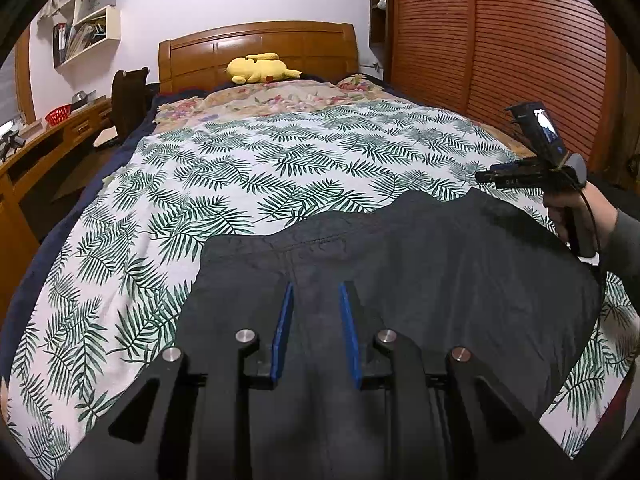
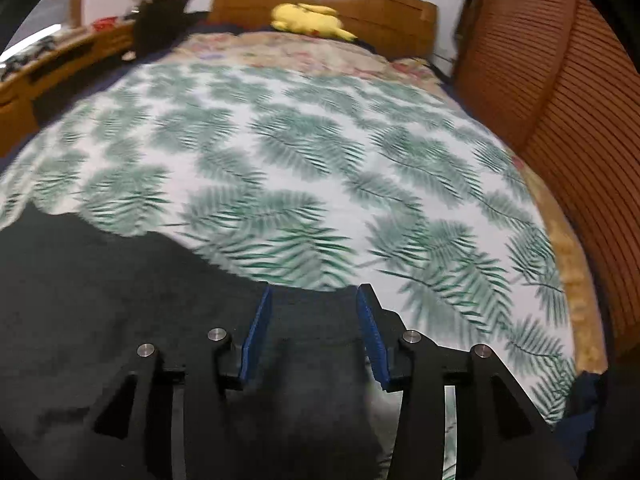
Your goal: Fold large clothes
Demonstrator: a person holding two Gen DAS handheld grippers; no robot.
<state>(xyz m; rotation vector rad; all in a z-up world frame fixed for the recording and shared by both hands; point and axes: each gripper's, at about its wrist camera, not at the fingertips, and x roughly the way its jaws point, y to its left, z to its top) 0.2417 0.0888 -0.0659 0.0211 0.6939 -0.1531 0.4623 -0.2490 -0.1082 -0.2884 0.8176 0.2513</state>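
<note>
A large dark garment (image 1: 420, 260) lies spread on the near part of the bed; it also shows in the right wrist view (image 2: 120, 288). My left gripper (image 1: 316, 288) hovers over the garment's middle, its blue-padded fingers (image 1: 285, 320) apart with nothing between them. My right gripper (image 2: 314, 292) is open over the garment's far right edge, empty; that view is blurred. The right gripper's body also shows in the left wrist view (image 1: 532, 172), held by a hand above the garment's right side.
The bed has a white sheet with green leaf print (image 1: 280, 160) and a floral quilt (image 1: 280, 96) beyond. A yellow plush toy (image 1: 260, 68) lies by the wooden headboard (image 1: 256, 40). A wooden desk (image 1: 48, 148) stands left, a slatted wardrobe (image 1: 500, 40) right.
</note>
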